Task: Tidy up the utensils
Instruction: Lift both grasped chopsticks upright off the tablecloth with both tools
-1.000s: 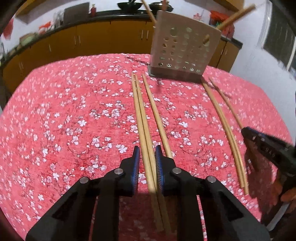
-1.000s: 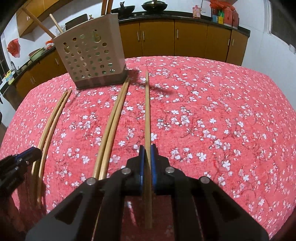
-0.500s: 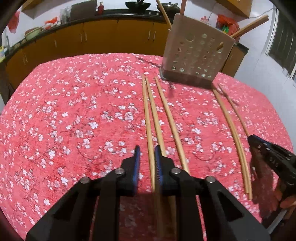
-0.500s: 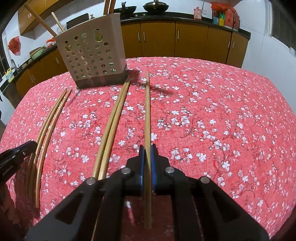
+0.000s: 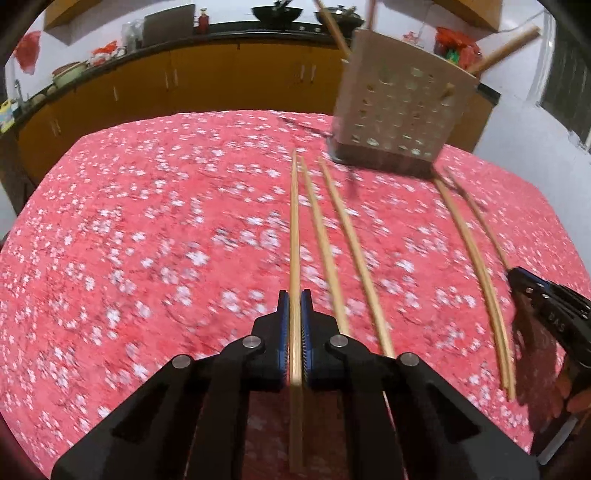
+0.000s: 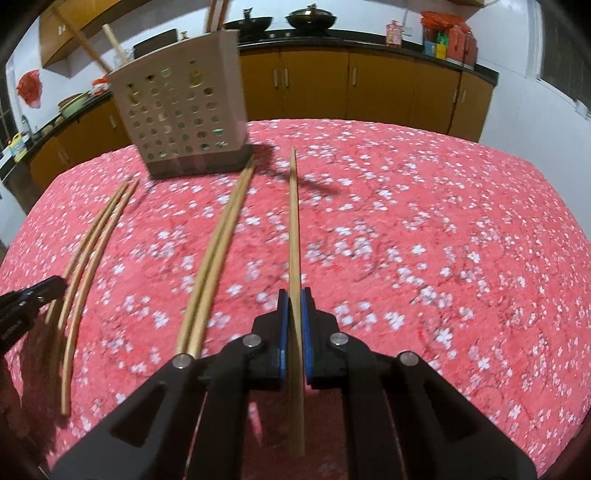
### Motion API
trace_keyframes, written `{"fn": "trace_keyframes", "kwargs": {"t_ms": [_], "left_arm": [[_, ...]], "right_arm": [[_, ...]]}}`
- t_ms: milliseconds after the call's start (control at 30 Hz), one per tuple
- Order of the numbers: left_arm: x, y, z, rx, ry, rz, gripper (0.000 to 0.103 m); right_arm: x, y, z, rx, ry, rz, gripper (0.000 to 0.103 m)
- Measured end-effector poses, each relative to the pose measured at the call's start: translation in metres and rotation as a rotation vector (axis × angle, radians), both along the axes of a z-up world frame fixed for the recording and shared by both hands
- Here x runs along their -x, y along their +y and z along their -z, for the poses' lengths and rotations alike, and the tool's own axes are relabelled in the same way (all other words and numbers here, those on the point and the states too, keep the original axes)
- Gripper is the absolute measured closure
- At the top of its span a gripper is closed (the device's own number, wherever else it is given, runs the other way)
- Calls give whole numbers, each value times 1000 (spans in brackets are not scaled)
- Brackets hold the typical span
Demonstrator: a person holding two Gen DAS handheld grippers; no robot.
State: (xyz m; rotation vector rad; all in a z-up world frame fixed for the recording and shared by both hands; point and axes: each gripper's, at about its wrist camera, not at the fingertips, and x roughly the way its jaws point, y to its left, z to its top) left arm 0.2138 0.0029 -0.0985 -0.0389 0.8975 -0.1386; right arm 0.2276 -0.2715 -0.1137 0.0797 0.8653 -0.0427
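Observation:
In the left wrist view my left gripper (image 5: 294, 300) has its jaws closing tight onto one wooden chopstick (image 5: 294, 229), the blue pads pressing both its sides. Two more chopsticks (image 5: 338, 240) lie just right of it, and another pair (image 5: 476, 258) lies further right, by the right gripper (image 5: 546, 302). In the right wrist view my right gripper (image 6: 294, 295) is shut on a single chopstick (image 6: 293, 221). A pair (image 6: 221, 240) lies to its left, and a second pair (image 6: 92, 251) lies beside the left gripper (image 6: 33, 295). The perforated beige utensil holder (image 5: 402, 118) (image 6: 181, 122) stands at the far end with chopsticks in it.
A red floral tablecloth (image 5: 147, 240) (image 6: 443, 240) covers the table. Orange kitchen cabinets (image 6: 369, 88) and a dark counter with woks (image 6: 310, 16) run behind it. The table edge drops off close on the right in the right wrist view.
The left gripper's jaws have shut onto the leftmost chopstick, and its view has shifted so the holder sits further right. The right gripper still holds its chopstick in the same place.

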Motion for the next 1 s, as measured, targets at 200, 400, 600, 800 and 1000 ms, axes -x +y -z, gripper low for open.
{"fn": "trace_keyframes", "kwargs": {"t_ms": [200,400,600,800,1000], "left_arm": [[-9,30,1,42,-6,-57,95],[-6,31,1,49,-17,-55,95],[-5,32,0,58,-16,-57,95],[-7,33,0,69,-14,-60,95],[-7,36,-1,91,-12,-66,95]], "right_arm": [[-7,-22,2,-57,-8,50,95],[-8,-19,4,-39,-5,50,95],[-7,-19,4,-37,-6,51,95],[-7,-19,4,-37,-5,51,95],[-7,-19,4,-37,-5,51,95]]}}
